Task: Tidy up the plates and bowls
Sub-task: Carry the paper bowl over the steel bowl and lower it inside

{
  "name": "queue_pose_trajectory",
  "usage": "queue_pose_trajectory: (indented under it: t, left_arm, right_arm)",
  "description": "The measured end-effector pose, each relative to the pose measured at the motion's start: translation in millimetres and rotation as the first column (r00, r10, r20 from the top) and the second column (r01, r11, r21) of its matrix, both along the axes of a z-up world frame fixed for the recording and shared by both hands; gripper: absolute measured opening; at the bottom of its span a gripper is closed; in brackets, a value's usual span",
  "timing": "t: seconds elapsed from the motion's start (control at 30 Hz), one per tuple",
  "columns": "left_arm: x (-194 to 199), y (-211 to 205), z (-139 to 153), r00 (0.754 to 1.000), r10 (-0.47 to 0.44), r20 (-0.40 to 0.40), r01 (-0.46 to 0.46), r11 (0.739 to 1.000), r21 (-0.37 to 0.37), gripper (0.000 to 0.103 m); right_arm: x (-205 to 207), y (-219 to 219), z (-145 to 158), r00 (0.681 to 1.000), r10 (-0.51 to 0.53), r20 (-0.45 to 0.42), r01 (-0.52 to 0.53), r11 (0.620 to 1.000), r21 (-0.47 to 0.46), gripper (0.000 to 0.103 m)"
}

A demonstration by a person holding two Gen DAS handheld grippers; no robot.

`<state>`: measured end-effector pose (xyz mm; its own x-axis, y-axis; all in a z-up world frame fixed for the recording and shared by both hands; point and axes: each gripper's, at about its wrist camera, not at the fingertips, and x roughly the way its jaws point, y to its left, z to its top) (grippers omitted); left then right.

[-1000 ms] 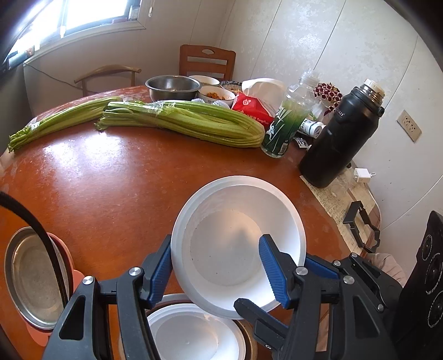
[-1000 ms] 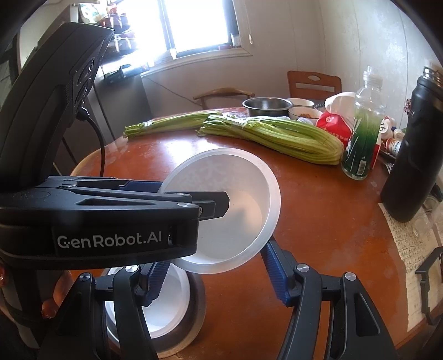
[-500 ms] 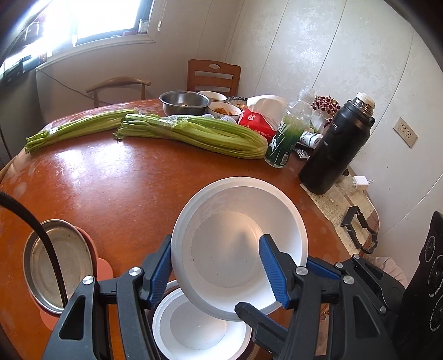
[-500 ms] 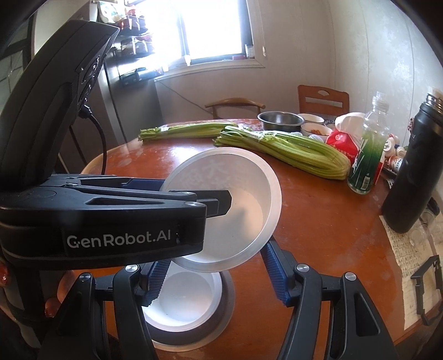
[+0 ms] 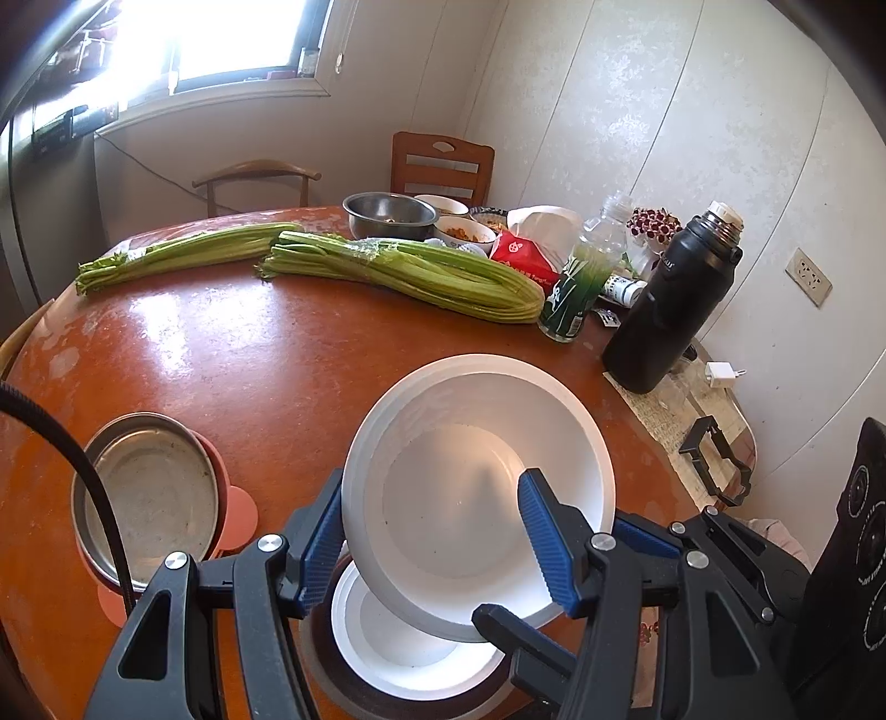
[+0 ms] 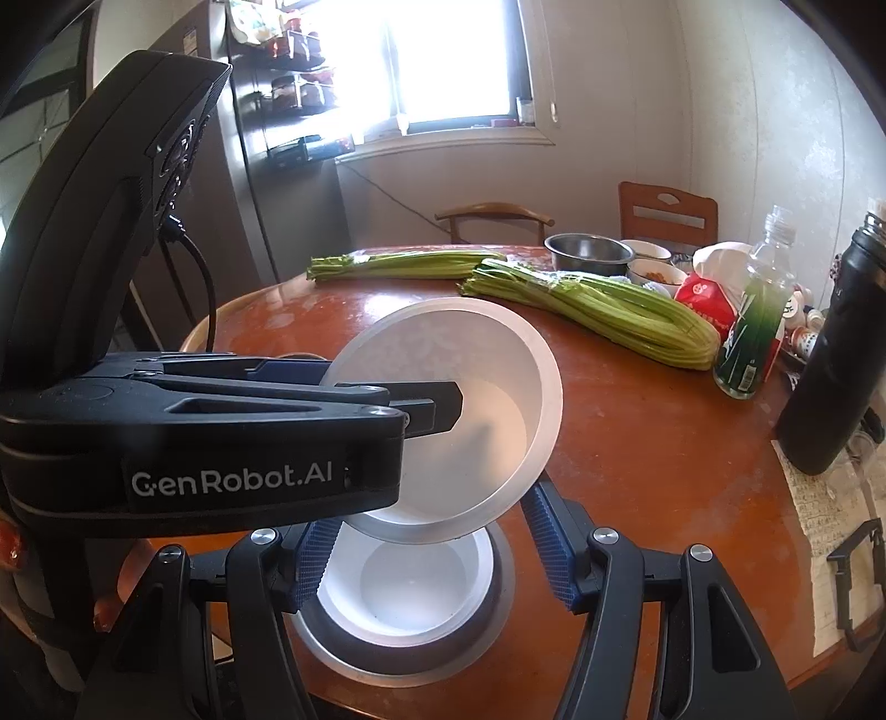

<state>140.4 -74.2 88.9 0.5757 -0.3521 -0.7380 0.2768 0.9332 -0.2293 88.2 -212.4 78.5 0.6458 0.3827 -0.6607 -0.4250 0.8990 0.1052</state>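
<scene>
Your left gripper (image 5: 432, 537) clamps the tilted white bowl (image 5: 476, 498) across its rim, one finger inside and one outside. Your right gripper (image 6: 432, 548) stands partly open just beneath it; whether it touches, I cannot tell. Below sits another white bowl (image 6: 410, 587) in a metal dish (image 6: 498, 609) on the round brown table (image 5: 249, 354). Celery (image 5: 404, 271) lies far, by the window (image 5: 221, 39).
</scene>
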Motion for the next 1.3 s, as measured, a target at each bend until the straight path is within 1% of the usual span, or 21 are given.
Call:
queue_pose_trajectory:
  t: [0.4,0.7,0.97,1.3]
  left_arm:
    - [-23,11,-4,1.000,0.029,-0.001,-0.029,1.000,0.008,0.060]
    - [-34,12,-8,0.999,0.036,-0.006,-0.036,0.999,0.012,0.060]
    - [-37,10,-19,0.999,0.039,-0.032,-0.039,0.999,0.021,0.060]
    - [-37,6,-38,0.996,0.040,-0.075,-0.038,0.999,0.028,0.060]
  right_arm:
    - [-17,11,-4,1.000,0.031,-0.006,-0.031,0.999,-0.007,0.066]
    - [-25,9,-5,0.999,0.040,-0.008,-0.040,0.999,-0.001,0.066]
    - [-29,8,-15,0.999,0.046,-0.028,-0.046,0.999,-0.003,0.066]
    - [-28,6,-33,0.996,0.050,-0.076,-0.051,0.999,-0.009,0.066]
